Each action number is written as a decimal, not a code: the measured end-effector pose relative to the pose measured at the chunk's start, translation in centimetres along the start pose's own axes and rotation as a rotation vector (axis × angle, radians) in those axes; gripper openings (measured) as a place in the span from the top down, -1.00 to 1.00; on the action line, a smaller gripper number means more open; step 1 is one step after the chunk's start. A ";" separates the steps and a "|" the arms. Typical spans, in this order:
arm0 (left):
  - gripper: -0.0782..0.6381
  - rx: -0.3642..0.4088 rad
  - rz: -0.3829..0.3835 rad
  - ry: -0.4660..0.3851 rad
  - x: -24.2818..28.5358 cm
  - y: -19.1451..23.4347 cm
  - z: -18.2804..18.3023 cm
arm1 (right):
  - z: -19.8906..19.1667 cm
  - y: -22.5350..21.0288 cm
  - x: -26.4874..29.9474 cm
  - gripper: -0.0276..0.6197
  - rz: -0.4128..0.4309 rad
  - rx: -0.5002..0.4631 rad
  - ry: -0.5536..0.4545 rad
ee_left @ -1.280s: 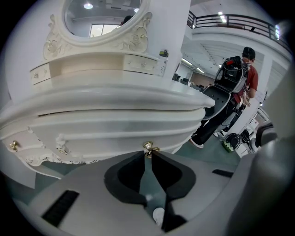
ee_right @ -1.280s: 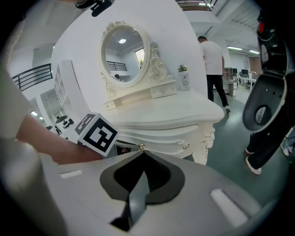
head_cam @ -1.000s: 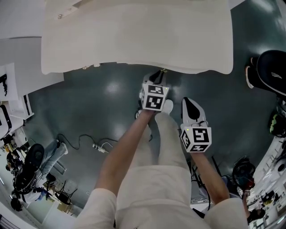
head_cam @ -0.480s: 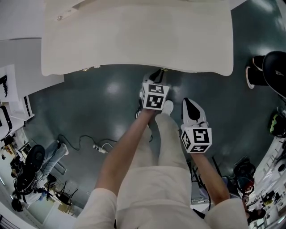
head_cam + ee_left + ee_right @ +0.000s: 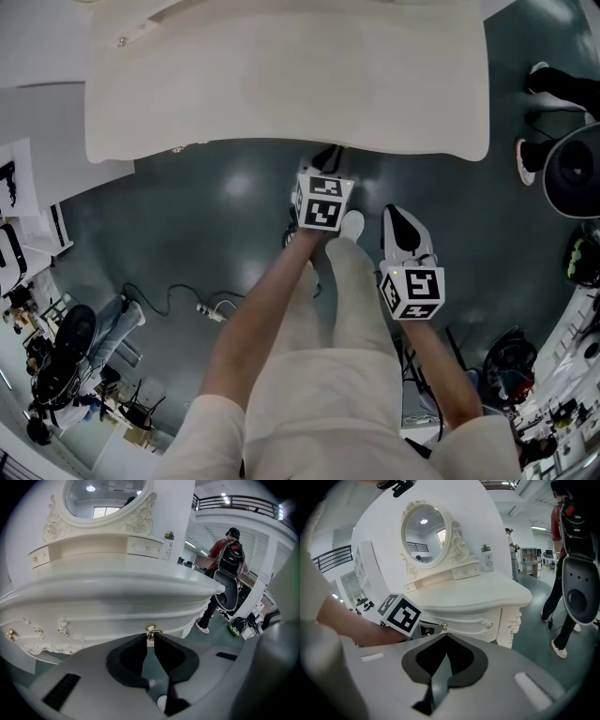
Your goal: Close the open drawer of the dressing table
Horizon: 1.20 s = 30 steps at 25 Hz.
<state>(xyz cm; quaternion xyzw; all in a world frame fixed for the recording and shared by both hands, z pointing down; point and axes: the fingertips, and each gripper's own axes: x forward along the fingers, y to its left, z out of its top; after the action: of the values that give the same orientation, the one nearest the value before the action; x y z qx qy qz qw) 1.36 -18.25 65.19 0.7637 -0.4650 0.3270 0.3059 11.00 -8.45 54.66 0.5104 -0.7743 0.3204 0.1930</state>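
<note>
The white dressing table [image 5: 281, 84] fills the top of the head view, and its top hides the drawer there. In the left gripper view the carved drawer front [image 5: 93, 618] sits just under the table top. My left gripper [image 5: 150, 637] is at that front, its jaws nearly together with the small gold drawer knob [image 5: 151, 630] pinched at their tips. In the head view the left gripper [image 5: 330, 156] reaches under the table's front edge. My right gripper [image 5: 395, 216] hangs back from the table, and in its own view the right gripper [image 5: 446, 636] is shut on nothing.
A person with a backpack pushes an office chair [image 5: 225, 590] to the table's right; the chair [image 5: 577, 588] looms close in the right gripper view. A cable [image 5: 187, 302] lies on the dark floor at left. A mirror [image 5: 425, 534] and a bottle [image 5: 488, 557] stand on the table.
My left gripper has edged slightly further under the table's front edge. The office chair at the far right has shifted down. The right gripper has stayed put.
</note>
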 end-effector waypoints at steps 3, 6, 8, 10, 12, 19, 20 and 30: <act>0.64 0.005 -0.003 -0.001 0.1 -0.1 0.2 | 0.4 -0.2 0.1 0.91 -0.002 -0.002 -0.005; 0.64 0.010 0.004 -0.007 0.1 0.1 0.3 | 0.5 -0.3 0.2 0.91 -0.007 -0.001 -0.011; 0.64 0.008 0.005 -0.004 0.0 0.0 0.2 | 0.6 -0.4 0.2 0.91 -0.011 0.000 -0.013; 0.64 0.007 0.007 0.001 0.0 0.1 0.2 | 0.7 -0.4 0.1 0.91 -0.016 0.001 -0.015; 0.64 0.018 0.011 -0.004 -0.1 0.1 0.3 | 0.6 -0.3 -0.1 0.91 -0.021 0.004 -0.017; 0.64 0.053 -0.010 -0.030 -1.8 -0.7 0.3 | 0.6 0.9 -0.9 0.91 -0.026 -0.001 -0.029; 0.64 0.056 -0.011 -0.033 -2.1 -0.7 0.2 | 0.7 1.0 -1.1 0.91 -0.028 -0.001 -0.032; 0.73 0.075 -0.041 -0.044 -6.0 -0.5 -0.3 | 0.7 3.5 -2.4 0.91 -0.043 -0.005 -0.054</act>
<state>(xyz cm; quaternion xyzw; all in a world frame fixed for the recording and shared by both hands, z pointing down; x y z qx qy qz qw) -0.36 -14.81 60.59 0.7912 -0.4432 0.3209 0.2733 8.81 -6.36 51.58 0.5349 -0.7690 0.3004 0.1800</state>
